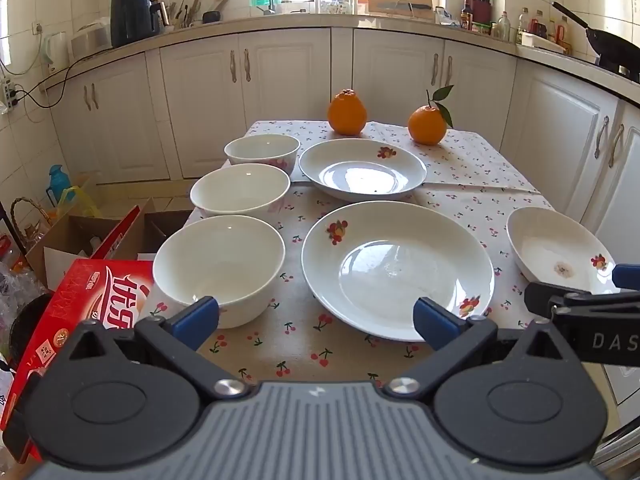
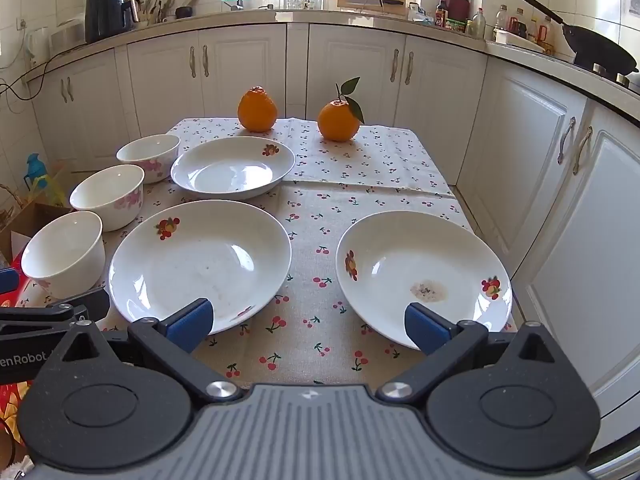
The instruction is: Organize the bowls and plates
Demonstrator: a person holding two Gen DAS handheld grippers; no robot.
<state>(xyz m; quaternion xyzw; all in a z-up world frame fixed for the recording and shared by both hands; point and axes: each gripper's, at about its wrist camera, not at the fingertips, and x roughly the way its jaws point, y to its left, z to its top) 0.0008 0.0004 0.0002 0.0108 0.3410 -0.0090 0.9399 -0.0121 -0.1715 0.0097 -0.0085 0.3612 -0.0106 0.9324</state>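
Three white bowls stand in a line along the table's left side: the near bowl (image 1: pixel 219 266) (image 2: pixel 64 254), the middle bowl (image 1: pixel 240 190) (image 2: pixel 108 194) and the far bowl (image 1: pixel 262 152) (image 2: pixel 149 156). Three white fruit-print plates lie on the cherry cloth: a far plate (image 1: pixel 362 168) (image 2: pixel 233 168), a near middle plate (image 1: pixel 398 270) (image 2: pixel 200 264) and a stained right plate (image 1: pixel 560 250) (image 2: pixel 424 276). My left gripper (image 1: pixel 316 322) is open and empty at the front edge, between the near bowl and the middle plate. My right gripper (image 2: pixel 308 324) is open and empty between the middle and right plates.
Two oranges (image 1: pixel 347 112) (image 1: pixel 427 124) sit at the table's far edge. A red carton (image 1: pixel 80 304) and open cardboard boxes (image 1: pixel 80 236) stand left of the table. White cabinets (image 1: pixel 280 80) line the back and right walls. The table (image 2: pixel 360 184) has bare cloth at the right rear.
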